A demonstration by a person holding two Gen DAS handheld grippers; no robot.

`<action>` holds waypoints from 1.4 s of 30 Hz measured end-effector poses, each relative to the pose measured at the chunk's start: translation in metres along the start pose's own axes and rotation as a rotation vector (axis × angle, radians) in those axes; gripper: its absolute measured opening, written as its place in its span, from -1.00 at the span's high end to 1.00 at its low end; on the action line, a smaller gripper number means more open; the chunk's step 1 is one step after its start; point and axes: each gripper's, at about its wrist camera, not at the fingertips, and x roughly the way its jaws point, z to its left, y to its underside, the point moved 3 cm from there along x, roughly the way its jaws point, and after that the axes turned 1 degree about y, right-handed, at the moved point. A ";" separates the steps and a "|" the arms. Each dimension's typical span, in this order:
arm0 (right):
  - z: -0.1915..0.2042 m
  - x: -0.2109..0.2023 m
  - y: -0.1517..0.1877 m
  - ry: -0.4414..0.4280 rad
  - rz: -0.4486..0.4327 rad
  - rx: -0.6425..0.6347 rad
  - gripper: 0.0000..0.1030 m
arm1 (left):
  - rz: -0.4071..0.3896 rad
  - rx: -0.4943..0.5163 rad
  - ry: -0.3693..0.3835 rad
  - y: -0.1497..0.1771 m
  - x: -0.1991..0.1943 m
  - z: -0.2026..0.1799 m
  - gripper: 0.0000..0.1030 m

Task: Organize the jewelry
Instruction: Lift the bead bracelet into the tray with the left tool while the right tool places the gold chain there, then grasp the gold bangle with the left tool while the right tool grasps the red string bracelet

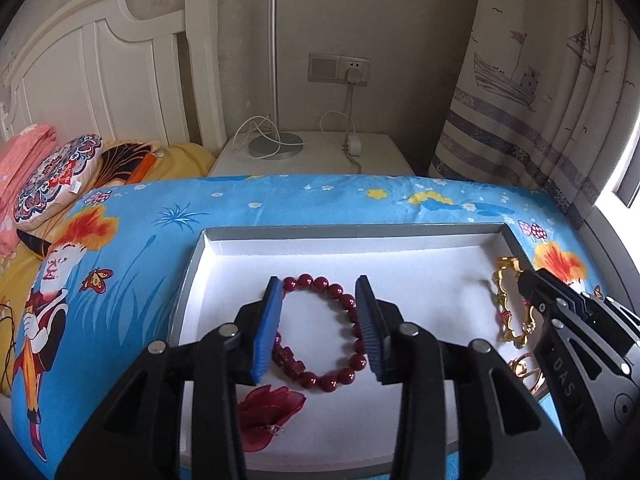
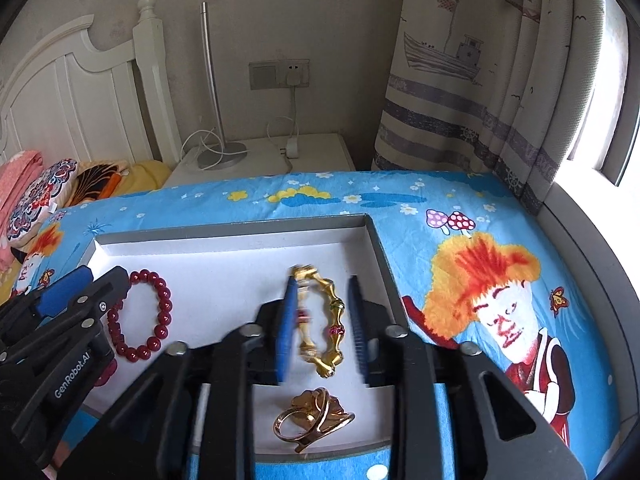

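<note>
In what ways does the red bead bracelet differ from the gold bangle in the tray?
The red bead bracelet is a ring of round dark red beads; the gold bangle is made of gold bamboo-like segments with small coloured stones. The bracelet lies toward the tray's left, framed by the open left hand-held gripper; the bangle lies toward its right, framed by the open right hand-held gripper. Both lie in the white tray.

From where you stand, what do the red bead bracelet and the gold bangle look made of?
Round dark-red bead bracelet: glossy beads with bright highlights, perhaps polished stone, glass or resin.
Gold bamboo-jointed bangle: shiny yellow metal look, small red and green accents; gold or plating, cannot tell.
</note>
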 end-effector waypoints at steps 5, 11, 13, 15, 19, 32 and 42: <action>-0.001 -0.013 0.001 0.007 -0.035 -0.011 -0.13 | -0.019 -0.005 0.000 0.002 -0.013 0.001 0.07; -0.014 -0.034 0.009 -0.001 -0.049 0.009 -0.19 | -0.050 -0.011 -0.006 0.011 -0.042 0.008 -0.05; -0.022 -0.044 0.016 0.005 -0.058 0.015 -0.22 | -0.060 -0.017 -0.005 0.017 -0.054 0.011 -0.06; -0.029 -0.052 0.023 0.007 -0.060 0.023 -0.23 | -0.066 -0.023 -0.003 0.024 -0.064 0.013 -0.07; -0.046 -0.070 0.045 0.014 -0.055 0.024 -0.26 | -0.061 -0.020 0.016 0.046 -0.084 0.013 -0.08; -0.098 -0.118 0.123 0.051 -0.021 0.016 -0.37 | -0.001 0.028 0.066 0.135 -0.134 0.004 -0.27; -0.096 -0.132 0.173 -0.007 0.036 -0.026 -0.41 | 0.086 0.113 0.140 0.194 -0.149 -0.018 -0.54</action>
